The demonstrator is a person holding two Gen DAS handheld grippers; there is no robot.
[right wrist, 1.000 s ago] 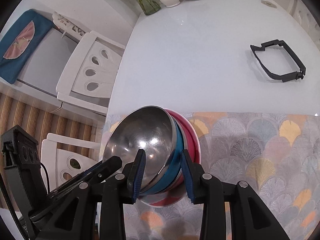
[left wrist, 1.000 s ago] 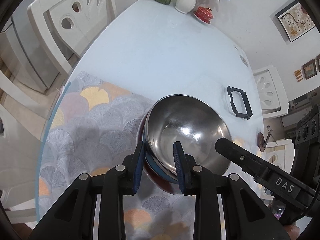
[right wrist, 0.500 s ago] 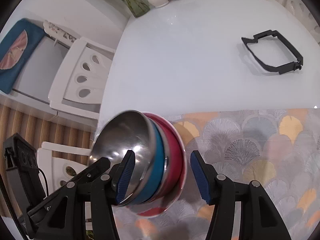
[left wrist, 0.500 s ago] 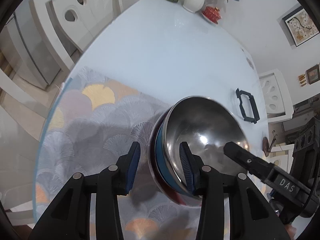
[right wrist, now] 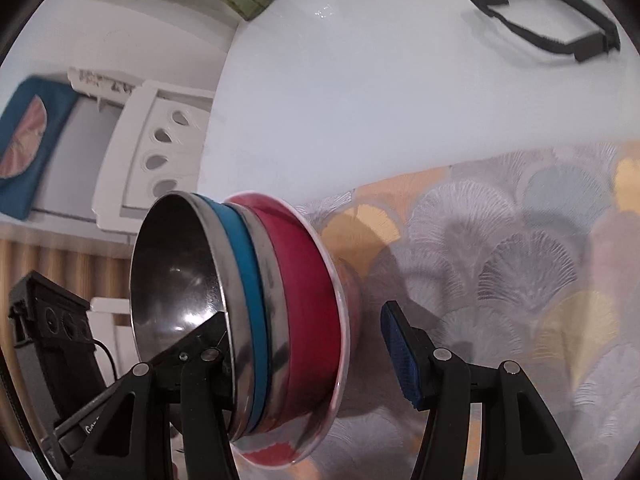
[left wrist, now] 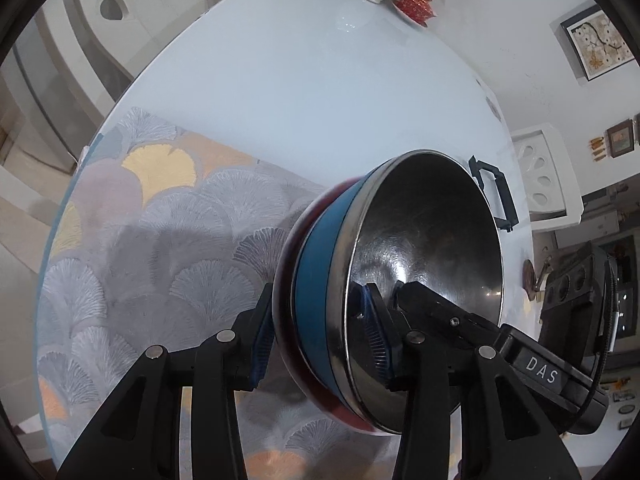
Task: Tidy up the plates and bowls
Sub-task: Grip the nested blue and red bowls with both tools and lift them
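Steel-topped bowl stack (left wrist: 400,280) tilts between both slackened tongs (left wrist: 320,340).

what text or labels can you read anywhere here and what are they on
"DAS": white letters on the black body of the right gripper, seen in the left wrist view.
Pale lettering on the left gripper's black body in the right wrist view: cut off, too small to read.
Framed pictures on the wall: no readable text.
Nothing readable on the bowls or placemat.
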